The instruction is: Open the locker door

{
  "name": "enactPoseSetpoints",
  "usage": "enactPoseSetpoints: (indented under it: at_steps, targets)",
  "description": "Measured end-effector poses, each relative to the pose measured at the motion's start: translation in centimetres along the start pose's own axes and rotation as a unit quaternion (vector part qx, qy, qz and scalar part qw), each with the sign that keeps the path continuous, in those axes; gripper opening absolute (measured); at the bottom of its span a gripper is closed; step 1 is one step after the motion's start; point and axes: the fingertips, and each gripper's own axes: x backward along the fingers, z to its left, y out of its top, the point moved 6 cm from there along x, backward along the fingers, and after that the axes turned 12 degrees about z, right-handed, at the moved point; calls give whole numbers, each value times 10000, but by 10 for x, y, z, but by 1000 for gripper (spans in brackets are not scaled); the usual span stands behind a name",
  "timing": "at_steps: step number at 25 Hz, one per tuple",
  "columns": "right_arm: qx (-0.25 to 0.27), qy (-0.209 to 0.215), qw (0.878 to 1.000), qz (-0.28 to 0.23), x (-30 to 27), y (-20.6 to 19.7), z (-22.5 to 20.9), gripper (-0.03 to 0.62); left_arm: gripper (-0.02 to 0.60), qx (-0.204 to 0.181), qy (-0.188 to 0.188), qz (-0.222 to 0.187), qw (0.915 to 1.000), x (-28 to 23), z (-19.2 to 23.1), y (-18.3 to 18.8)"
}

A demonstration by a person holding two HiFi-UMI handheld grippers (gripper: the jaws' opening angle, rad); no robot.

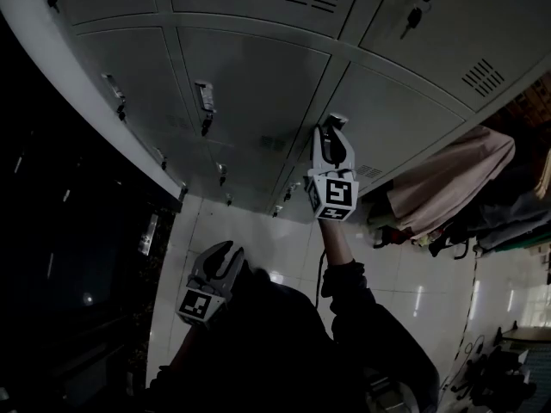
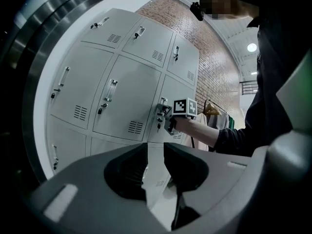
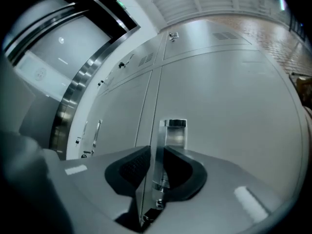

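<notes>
As the right gripper [image 3: 156, 155] clamps the slick chrome handle [image 3: 174, 130] at twelve o'clock, the left gripper [image 2: 155, 162] gapes empty. The grey steel locker door [image 3: 234, 106] is probably light and rigid.

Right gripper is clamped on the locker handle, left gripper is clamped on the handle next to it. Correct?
Not the left. The left gripper holds nothing: the left gripper view shows its jaws apart and empty, well back from the lockers. The right gripper is clamped on the locker handle.
</notes>
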Motion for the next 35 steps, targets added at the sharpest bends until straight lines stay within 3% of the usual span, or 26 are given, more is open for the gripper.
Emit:
enactPoseSetpoints:
  at_steps: [6, 11, 13, 14, 16, 20, 22, 25, 29, 31, 35]
  targets:
    - [-384, 173, 9989, 182, 14, 3, 5, 64, 123, -255, -638, 67, 9976, -9, 14, 23]
    - [-392, 587, 9975, 49, 79, 11, 23, 74, 123, -348, -1400, 431, 9886, -20, 10, 20]
    - [-435, 389, 9983, -13, 116, 12, 24, 77, 123, -374, -1664, 576, 9837, -25, 4, 15]
    - [-450, 178, 9988, -4, 134, 10, 21, 40, 123, -374, -1768, 650, 9814, -28, 1, 13]
    - [-473, -170, 9987, 69, 162, 3, 15, 29, 123, -362, -1921, 737, 9779, -32, -5, 9]
    - [-407, -383, 9979, 314, 194, -9, 12, 6, 123, -422, -2132, 749, 9732, -35, -25, 4]
    - [-384, -629, 9967, 345, 220, -7, 17, 3, 123, -594, -2140, 623, 9730, -34, -36, 7]
    - [-522, -853, 9946, 258, 267, -7, 29, 3, 123, -770, -1661, 236, 9828, -36, -36, 18]
    - [-599, -859, 9942, 247, 334, -24, 48, 2, 124, -688, -1188, -2, 9905, -52, -34, 24]
    - [-680, -903, 9934, 211, 379, -32, 57, 2, 124, -627, -1251, -2, 9902, -43, -57, 11]
    - [-785, -842, 9930, 270, 485, -48, 85, 2, 124, -732, -1800, 242, 9807, 13, -153, -52]
